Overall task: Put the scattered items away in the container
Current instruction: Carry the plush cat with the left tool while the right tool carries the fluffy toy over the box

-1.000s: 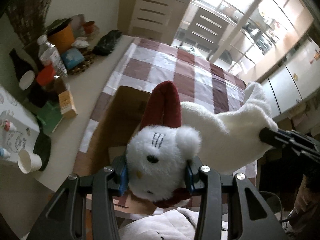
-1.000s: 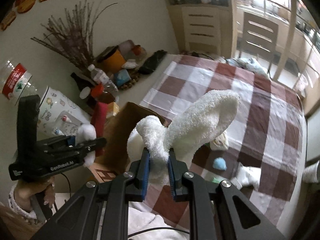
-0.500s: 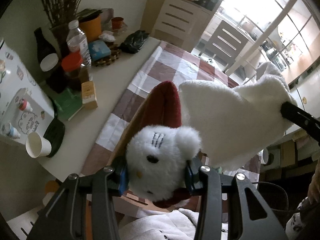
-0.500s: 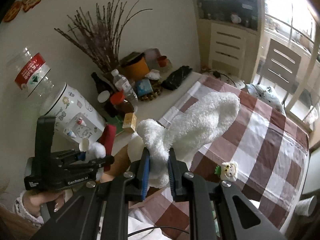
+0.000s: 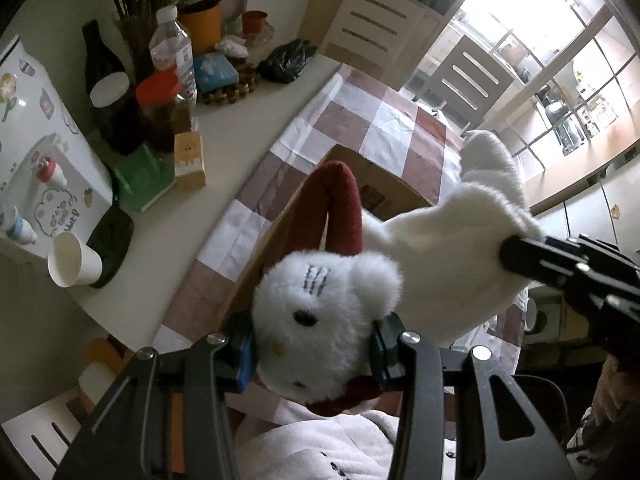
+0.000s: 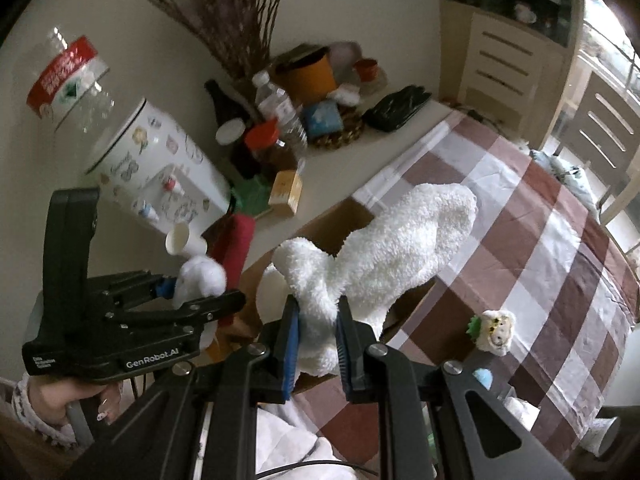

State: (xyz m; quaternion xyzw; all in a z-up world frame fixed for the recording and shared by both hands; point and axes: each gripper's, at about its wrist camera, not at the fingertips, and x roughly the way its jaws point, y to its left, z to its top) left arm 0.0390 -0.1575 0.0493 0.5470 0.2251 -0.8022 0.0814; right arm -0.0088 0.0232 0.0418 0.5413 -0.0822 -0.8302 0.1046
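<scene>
Above the open cardboard box on the checked tablecloth, two plush slippers hang in the air, one in each pair of tongs. The left tongs stand partly open around the white cat-face pompom on the toe of the dark red slipper, pads pressed into the fur on both sides, with the red body arching away over the box. The right tongs are nearly closed, pinching a fold of the white fleece slipper at its edge, so the rest of it droops forward over the box's rim. Both slippers look light, soft and easily squashed: nothing here is fragile, but the pile compresses under the pads and a shallow bite could slide off the fluff. The pompom probably makes a fair handle as long as it is firmly sewn on; a hold on the sole or the cuff would likely be surer. The white slipper, taken by a thin fold, will swing and flop, so it wants lowering well inside the box before release. Two small plush toys, a cream one with a green tuft and a pale blue one, lie on the cloth near the right tongs, not yet tidied. Bottles, a paper cup and jars crowd the far counter, well apart from the box.
</scene>
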